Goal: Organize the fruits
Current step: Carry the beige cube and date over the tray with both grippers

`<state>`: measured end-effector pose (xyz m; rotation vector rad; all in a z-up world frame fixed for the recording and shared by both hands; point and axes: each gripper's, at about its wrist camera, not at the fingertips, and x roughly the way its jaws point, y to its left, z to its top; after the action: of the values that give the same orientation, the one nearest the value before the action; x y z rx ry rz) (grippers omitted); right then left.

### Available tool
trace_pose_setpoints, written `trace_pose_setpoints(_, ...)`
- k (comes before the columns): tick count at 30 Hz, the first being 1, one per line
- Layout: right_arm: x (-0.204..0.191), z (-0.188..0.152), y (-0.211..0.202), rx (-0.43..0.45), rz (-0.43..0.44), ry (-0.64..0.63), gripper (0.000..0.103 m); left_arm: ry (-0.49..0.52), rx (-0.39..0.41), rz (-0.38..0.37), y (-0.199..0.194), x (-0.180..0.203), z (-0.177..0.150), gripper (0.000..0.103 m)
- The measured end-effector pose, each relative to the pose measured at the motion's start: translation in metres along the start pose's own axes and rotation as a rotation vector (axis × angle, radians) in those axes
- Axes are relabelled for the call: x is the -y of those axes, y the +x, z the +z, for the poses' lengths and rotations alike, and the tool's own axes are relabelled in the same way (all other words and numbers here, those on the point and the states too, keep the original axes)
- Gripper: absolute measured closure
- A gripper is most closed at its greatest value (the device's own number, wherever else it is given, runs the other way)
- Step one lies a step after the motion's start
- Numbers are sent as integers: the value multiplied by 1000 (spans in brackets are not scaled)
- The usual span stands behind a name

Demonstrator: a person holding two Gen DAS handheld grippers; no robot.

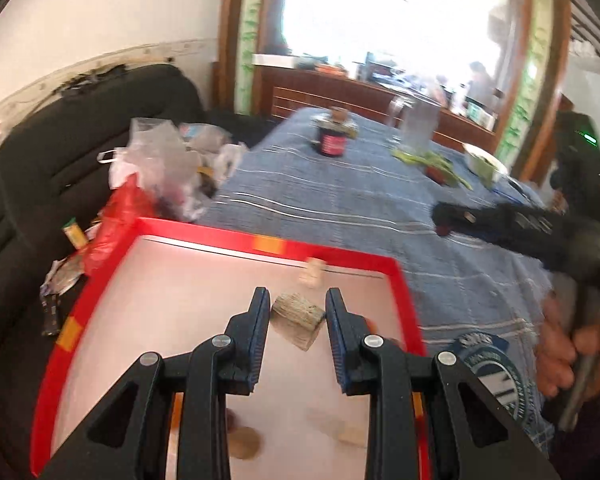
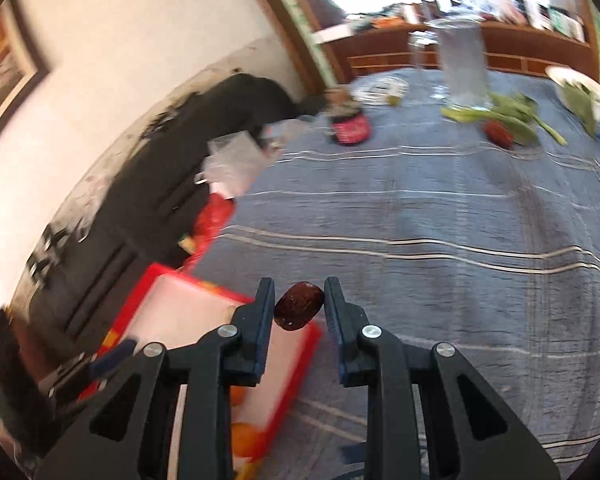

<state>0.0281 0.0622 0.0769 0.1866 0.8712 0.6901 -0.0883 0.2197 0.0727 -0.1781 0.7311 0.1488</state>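
A blue striped cloth [image 2: 440, 216] covers the bench. My right tongs [image 2: 299, 300] pinch a dark red date [image 2: 299, 306] above the corner of the red-rimmed tray [image 1: 340, 254]. My left tongs [image 1: 298, 310] hang open over the tray, above a pale, blurred lump [image 1: 298, 320], perhaps crumpled paper. A second date [image 2: 499, 132] lies by the greens [image 2: 516, 114].

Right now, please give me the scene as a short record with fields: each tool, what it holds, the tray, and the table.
left tool: over the tray, a pale grey-green chunk between its fingers
right tool: shut on a dark red fruit, above the tray's edge
tray: red rim, pale floor, orange pieces near its bottom
table: blue striped cloth; dark jar, green leaves, another red fruit
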Motion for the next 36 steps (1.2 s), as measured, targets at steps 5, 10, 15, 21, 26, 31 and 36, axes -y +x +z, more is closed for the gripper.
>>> trace_pose_setpoints(5,-27,-15,9,-25,48,-54,75,-26,22,72,-5,-18,-1,75)
trace_pose_setpoints(10,-50,-31,16,-66,93,-107,75,-35,20,103,-5,-29,-7,75)
trace_pose_setpoints(15,-75,-52,25,-112,130,-170,75,-65,-9,143,0,-47,-9,75)
trace_pose_setpoints(21,-93,-73,40,-176,131,-244,75,-67,-30,166,3,-49,-8,75)
trace_pose_setpoints(26,-94,-79,47,-209,125,-251,75,-72,-68,179,10,-51,-9,75)
trace_pose_setpoints(31,-95,-81,48,-220,129,-263,75,-69,-104,193,15,-52,-9,75)
trace_pose_setpoints(36,-99,-83,50,-225,123,-275,75,-73,-120,203,17,-53,-9,75)
